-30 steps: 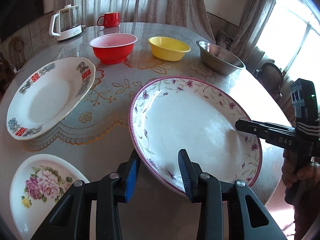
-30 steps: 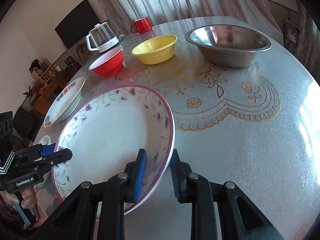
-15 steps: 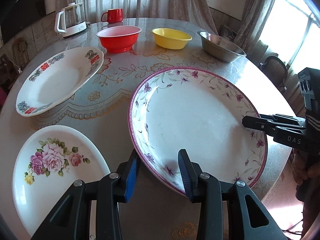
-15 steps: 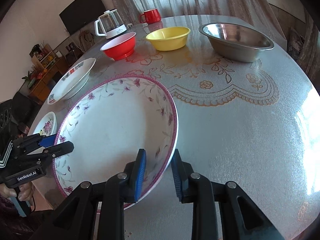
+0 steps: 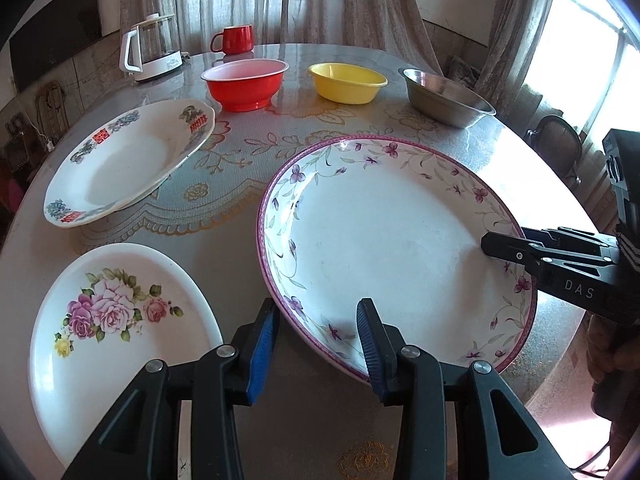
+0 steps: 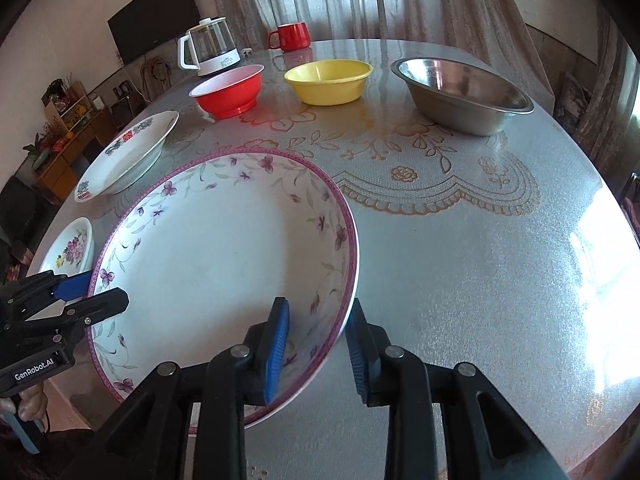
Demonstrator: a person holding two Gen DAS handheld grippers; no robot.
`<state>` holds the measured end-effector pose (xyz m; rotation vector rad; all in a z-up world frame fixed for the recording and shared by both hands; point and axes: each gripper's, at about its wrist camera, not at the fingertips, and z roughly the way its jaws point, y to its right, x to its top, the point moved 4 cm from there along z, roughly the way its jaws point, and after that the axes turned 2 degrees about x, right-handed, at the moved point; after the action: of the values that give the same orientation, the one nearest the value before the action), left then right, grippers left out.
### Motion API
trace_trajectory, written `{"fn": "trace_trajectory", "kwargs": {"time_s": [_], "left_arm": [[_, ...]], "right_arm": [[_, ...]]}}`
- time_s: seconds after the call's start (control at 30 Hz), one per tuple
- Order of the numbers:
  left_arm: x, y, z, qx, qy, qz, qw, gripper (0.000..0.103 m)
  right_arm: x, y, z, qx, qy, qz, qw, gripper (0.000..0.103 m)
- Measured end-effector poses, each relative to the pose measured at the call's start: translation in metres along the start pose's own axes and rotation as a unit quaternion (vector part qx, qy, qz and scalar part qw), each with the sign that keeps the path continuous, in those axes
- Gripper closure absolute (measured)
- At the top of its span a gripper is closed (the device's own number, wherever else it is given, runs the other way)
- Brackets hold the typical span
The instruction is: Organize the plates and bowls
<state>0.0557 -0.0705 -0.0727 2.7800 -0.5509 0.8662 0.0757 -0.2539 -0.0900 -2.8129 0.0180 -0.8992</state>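
Your left tool [image 5: 318, 334] straddles the near rim of the big glossy round china plate with its purple floral border [image 5: 384, 236], pads barely off it. Your right tool [image 6: 318, 334] is opening, rim between its pads. The plate lies flat on the glittery lace-patterned round worktop [image 6: 500, 280], clear space rightward.

Taking the large purple-flowered white plate [image 5: 392, 240] as landmark on the round patterned surface [image 6: 480, 260]: the rose-printed white plate [image 5: 112, 320] lies left of it, the red-lettered white plate [image 5: 128, 160] behind-left. Farther behind stand the red plastic bowl [image 5: 244, 84], yellow plastic bowl [image 5: 347, 82] and steel bowl [image 5: 446, 96], with a glass kettle [image 5: 154, 48] and red mug [image 5: 236, 39] beyond.
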Motion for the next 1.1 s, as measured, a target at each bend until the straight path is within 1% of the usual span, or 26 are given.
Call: {"fn": "trace_trajectory", "kwargs": {"time_s": [0.13,0.2,0.23,0.3,0.43,0.5,0.57,0.63,0.7,0.83,0.93,1.03,1.1], "left_arm": [[-0.002,0.0,0.0,-0.011,-0.001,-0.007,0.9999,0.063],[-0.003,0.0,-0.001,-0.016,0.001,-0.008,0.9998,0.063],[-0.003,0.0,-0.001,-0.017,0.002,-0.008,0.9998,0.063],[-0.003,-0.001,-0.002,-0.021,0.002,-0.012,0.9997,0.063],[-0.001,-0.005,-0.003,-0.039,0.003,-0.032,0.9987,0.063],[-0.001,-0.004,-0.003,-0.036,0.003,-0.03,0.9989,0.062],[-0.001,-0.003,-0.002,-0.032,0.002,-0.027,0.9991,0.062],[-0.001,-0.005,-0.003,-0.038,0.001,-0.033,0.9987,0.062],[0.001,-0.007,-0.004,-0.034,0.004,-0.038,0.9987,0.061],[0.005,-0.007,-0.01,-0.028,0.019,-0.035,0.9988,0.057],[0.009,-0.006,-0.015,-0.02,0.033,-0.029,0.9988,0.057],[0.014,-0.009,-0.021,-0.004,0.044,-0.027,0.9987,0.053],[0.018,-0.011,-0.025,0.004,0.051,-0.026,0.9983,0.048]], "right_arm": [[0.0,0.0,0.0,0.001,-0.003,0.008,1.0,0.073],[0.001,-0.001,0.001,-0.003,-0.003,0.012,1.0,0.071],[0.0,-0.002,0.001,-0.004,-0.002,0.012,1.0,0.068],[0.0,-0.003,0.001,-0.006,-0.001,0.016,1.0,0.067],[0.002,0.002,0.0,0.011,0.001,0.044,0.999,0.067],[0.002,0.005,0.0,0.021,0.005,0.058,0.998,0.067],[0.002,0.005,-0.001,0.021,0.007,0.061,0.998,0.067],[0.003,0.006,-0.003,0.018,0.011,0.063,0.998,0.067],[0.006,0.008,-0.009,0.017,0.026,0.07,0.997,0.067],[0.015,0.007,-0.018,0.018,0.052,0.071,0.996,0.062],[0.019,0.003,-0.015,0.01,0.05,0.064,0.997,0.059],[0.02,0.002,-0.012,0.007,0.047,0.062,0.997,0.057],[0.022,0.002,-0.011,0.005,0.043,0.063,0.997,0.057]]}}
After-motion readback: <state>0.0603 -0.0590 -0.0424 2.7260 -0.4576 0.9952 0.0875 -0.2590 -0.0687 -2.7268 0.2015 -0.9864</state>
